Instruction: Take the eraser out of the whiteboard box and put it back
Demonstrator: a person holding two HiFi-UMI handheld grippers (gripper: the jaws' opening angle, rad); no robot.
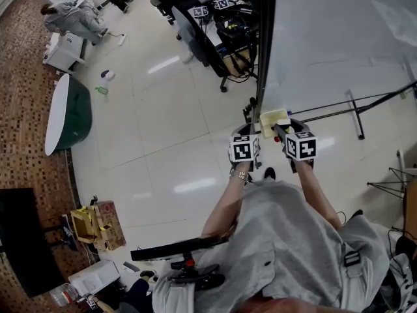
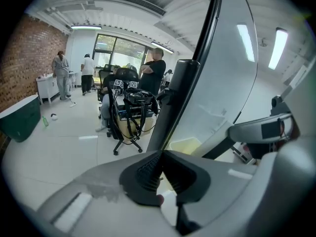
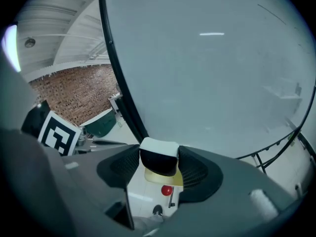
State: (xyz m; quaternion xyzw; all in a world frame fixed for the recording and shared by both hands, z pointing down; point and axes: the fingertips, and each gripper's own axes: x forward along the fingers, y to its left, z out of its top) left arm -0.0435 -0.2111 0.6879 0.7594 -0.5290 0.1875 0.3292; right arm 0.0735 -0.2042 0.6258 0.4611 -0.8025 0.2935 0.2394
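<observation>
My right gripper [image 3: 159,166] is shut on the eraser [image 3: 159,156], a small block with a white top and a black underside. It holds the eraser just above the pale yellow whiteboard box [image 3: 167,177]. In the head view that box [image 1: 274,118] hangs at the lower left corner of the whiteboard [image 1: 339,38], with the right gripper [image 1: 281,129] right at it. My left gripper [image 1: 250,130] hovers beside the box's left side. In the left gripper view its jaws [image 2: 160,168] are pressed together with nothing between them, and the box [image 2: 184,144] lies beyond them.
The whiteboard's black frame post [image 1: 264,51] and stand legs [image 1: 355,113] rise from the glossy floor. An office chair loaded with cables and gear [image 1: 221,25] stands behind the board. A green and white tub [image 1: 68,113] is far left. People stand at the back [image 2: 153,75].
</observation>
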